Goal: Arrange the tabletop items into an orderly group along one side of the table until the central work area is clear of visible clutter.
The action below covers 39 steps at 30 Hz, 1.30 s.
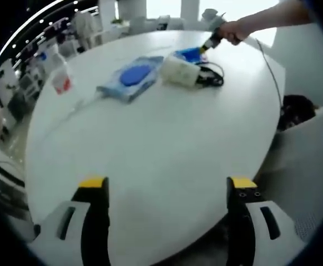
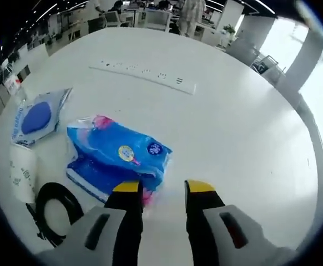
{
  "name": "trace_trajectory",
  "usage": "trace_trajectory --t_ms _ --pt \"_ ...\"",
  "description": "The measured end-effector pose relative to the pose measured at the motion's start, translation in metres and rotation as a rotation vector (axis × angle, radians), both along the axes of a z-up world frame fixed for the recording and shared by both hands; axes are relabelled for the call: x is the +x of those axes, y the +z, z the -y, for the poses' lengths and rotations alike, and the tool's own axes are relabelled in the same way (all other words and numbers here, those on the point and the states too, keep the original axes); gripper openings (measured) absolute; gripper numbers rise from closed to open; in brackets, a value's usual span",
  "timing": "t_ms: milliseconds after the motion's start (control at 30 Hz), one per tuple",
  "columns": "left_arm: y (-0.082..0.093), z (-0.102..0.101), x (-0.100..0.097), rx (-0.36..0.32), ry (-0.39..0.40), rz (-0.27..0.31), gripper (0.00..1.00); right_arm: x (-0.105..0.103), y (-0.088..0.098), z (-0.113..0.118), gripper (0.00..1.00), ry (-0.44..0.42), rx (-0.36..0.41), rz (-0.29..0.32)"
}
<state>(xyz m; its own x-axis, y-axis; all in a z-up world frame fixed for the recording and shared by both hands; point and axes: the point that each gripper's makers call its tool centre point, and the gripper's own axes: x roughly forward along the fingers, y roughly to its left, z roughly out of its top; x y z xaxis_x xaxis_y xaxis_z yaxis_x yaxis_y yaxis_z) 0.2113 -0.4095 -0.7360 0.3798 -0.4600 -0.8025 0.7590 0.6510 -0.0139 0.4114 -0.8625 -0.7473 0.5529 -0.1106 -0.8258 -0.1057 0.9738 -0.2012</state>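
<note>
On the round white table (image 1: 161, 144), the clutter sits at the far side: a flat pale-blue pouch with a round blue patch (image 1: 131, 77), a white roll (image 1: 179, 71), a coiled black cable (image 1: 211, 78) and a blue tissue pack (image 1: 189, 54). My left gripper (image 1: 167, 184) hovers open over bare table near the front edge. A hand holds my right gripper (image 1: 211, 41) at the tissue pack. In the right gripper view, the right gripper (image 2: 164, 188) is partly open, its left jaw over the corner of the tissue pack (image 2: 117, 155). The pouch (image 2: 36, 119), roll (image 2: 21, 173) and cable (image 2: 53, 213) lie left.
A long white power strip (image 2: 145, 73) lies across the table beyond the tissue pack. A small clear container with a red label (image 1: 61, 83) stands near the far left edge. Chairs and desks ring the table; its right edge (image 1: 272, 111) drops off to a dark seat.
</note>
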Motion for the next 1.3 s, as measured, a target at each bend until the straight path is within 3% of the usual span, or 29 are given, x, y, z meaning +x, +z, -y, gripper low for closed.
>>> trace_trajectory --t_ms 167,233,567,700,1133,1300 --pt "0.000 0.001 -0.001 -0.001 -0.006 -0.002 0.84 -0.002 0.009 0.000 0.33 -0.013 0.004 0.024" --pt "-0.001 0.001 -0.002 0.003 -0.014 -0.003 0.84 -0.016 0.017 -0.004 0.36 -0.017 0.003 0.029" --pt "0.002 0.005 -0.004 -0.008 -0.036 0.004 0.84 -0.038 0.031 -0.023 0.42 0.005 0.043 0.057" --pt "0.006 0.009 -0.004 -0.022 -0.040 0.010 0.84 -0.041 0.028 -0.028 0.45 -0.019 0.104 0.058" --pt "0.012 0.017 -0.005 -0.043 -0.063 0.031 0.85 -0.107 0.055 -0.070 0.45 -0.030 0.135 0.117" --pt "0.014 0.018 -0.003 -0.070 -0.041 0.014 0.86 -0.133 0.064 -0.087 0.48 -0.061 0.189 0.138"
